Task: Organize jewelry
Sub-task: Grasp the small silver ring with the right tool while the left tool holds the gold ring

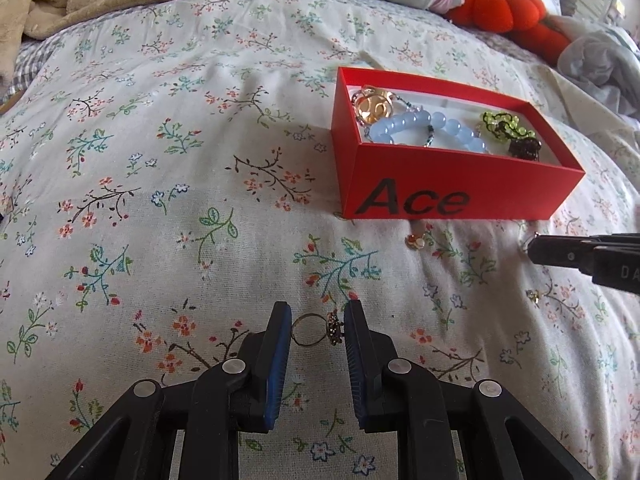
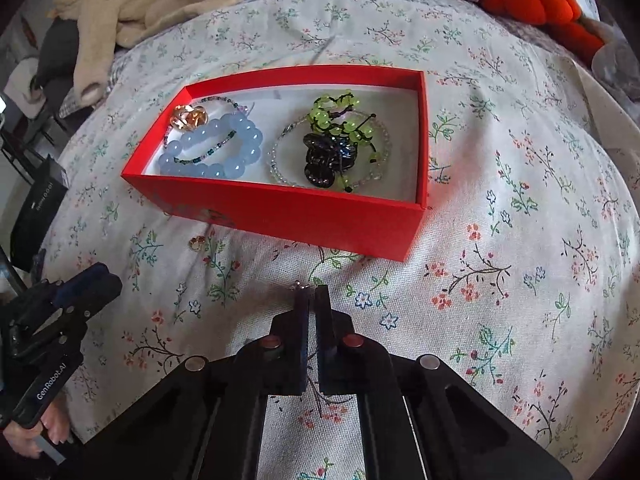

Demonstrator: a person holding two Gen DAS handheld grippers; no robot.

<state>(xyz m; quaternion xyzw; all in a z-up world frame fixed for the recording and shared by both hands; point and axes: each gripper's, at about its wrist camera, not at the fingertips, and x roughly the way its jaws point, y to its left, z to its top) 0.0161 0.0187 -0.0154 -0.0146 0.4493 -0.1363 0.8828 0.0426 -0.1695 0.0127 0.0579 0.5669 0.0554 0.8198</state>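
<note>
We are pinching a ring (image 1: 318,329) in the left gripper (image 1: 318,330), band against one pad, dark stone against the other — we should be keeping that squeeze even so it does not tip out. The right gripper (image 2: 311,294) is pressed together on a small silver piece (image 2: 301,286) at its tips. The red box (image 2: 280,210), at twelve o'clock, is holding bracelets already; one gold piece (image 2: 197,242) is lying loose at ten o'clock.

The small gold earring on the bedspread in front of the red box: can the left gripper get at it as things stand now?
Probably not at once. The left gripper already pinches a ring, so its jaws are occupied. The path to the small gold earring over the bedspread looks free, though.
</note>
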